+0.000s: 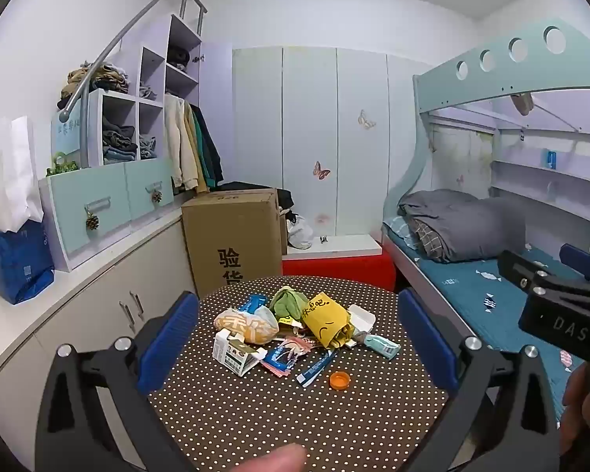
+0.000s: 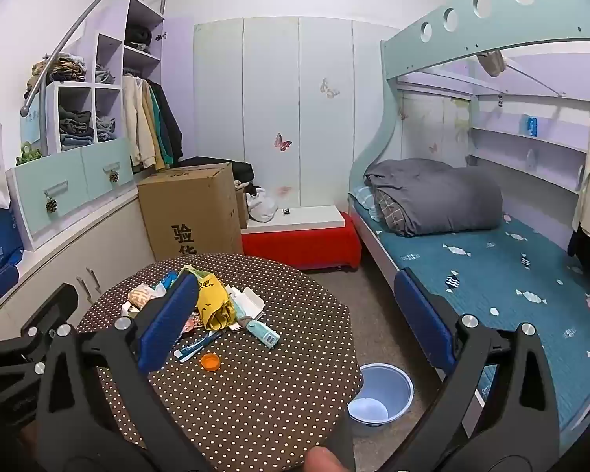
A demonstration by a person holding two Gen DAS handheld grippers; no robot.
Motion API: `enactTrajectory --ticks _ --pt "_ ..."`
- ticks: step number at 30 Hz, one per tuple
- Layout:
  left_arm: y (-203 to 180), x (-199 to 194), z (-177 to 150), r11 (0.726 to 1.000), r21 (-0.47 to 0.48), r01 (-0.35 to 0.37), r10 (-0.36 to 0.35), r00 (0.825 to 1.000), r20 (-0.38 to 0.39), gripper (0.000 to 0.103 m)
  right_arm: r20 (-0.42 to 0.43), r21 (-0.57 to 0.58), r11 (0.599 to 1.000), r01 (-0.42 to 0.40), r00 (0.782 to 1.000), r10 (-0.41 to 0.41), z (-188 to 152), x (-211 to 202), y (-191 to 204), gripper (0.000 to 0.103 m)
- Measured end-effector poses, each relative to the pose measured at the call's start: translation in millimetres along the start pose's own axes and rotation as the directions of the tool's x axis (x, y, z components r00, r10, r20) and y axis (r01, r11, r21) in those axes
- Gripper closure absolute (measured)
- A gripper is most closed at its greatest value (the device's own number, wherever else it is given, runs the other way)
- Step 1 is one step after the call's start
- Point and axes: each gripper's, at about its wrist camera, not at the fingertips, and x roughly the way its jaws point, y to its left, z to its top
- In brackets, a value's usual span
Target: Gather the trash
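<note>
Left gripper (image 1: 297, 338): I hold it above the near edge of the table (image 1: 295, 413) with its jaws spread wide and nothing between them; the trash pile (image 1: 295, 330) sits framed in the gap, well ahead of the tips.
Right gripper (image 2: 295, 322): also spread wide and empty, off to the right of the table, its left finger crossing in front of the pile in its own view.
Trash: a loose heap in the middle of the dotted tabletop, with a yellow wrapper (image 1: 326, 318), a small white carton (image 1: 234, 352), a toothbrush pack (image 1: 314, 367) and an orange bottle cap (image 1: 340, 379) lying apart at the near side.
Bin (image 2: 379, 397): a pale blue one on the floor, just beside the table's right edge and partly tucked under it — the likely place for the trash, as I judge it.
Risk, cap: flat and low; my pads may skid over it and flick it off the table.
Risk, pile: pieces overlap, so pinching one could drag its neighbours over the edge.
Risk, drop: light wrappers may flutter past the bin — its mouth is half hidden by the tabletop.
Risk, arms: both tools are close together; reaching for the same item could knock them.
</note>
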Motion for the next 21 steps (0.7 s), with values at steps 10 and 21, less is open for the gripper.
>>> enactTrajectory --ticks 10,21 --pt "4.9 -2.3 -3.6 1.0 0.007 -0.002 0.002 1.0 -0.002 0.004 -0.003 0.003 1.0 0.001 1.0 -0.001 0.6 0.7 2.3 0.006" --pt "0.5 2.3 0.5 1.0 0.003 -0.006 0.006 1.0 -0.015 0.004 0.0 0.005 1.0 -0.002 1.0 0.002 -1.2 1.4 1.1 0.006"
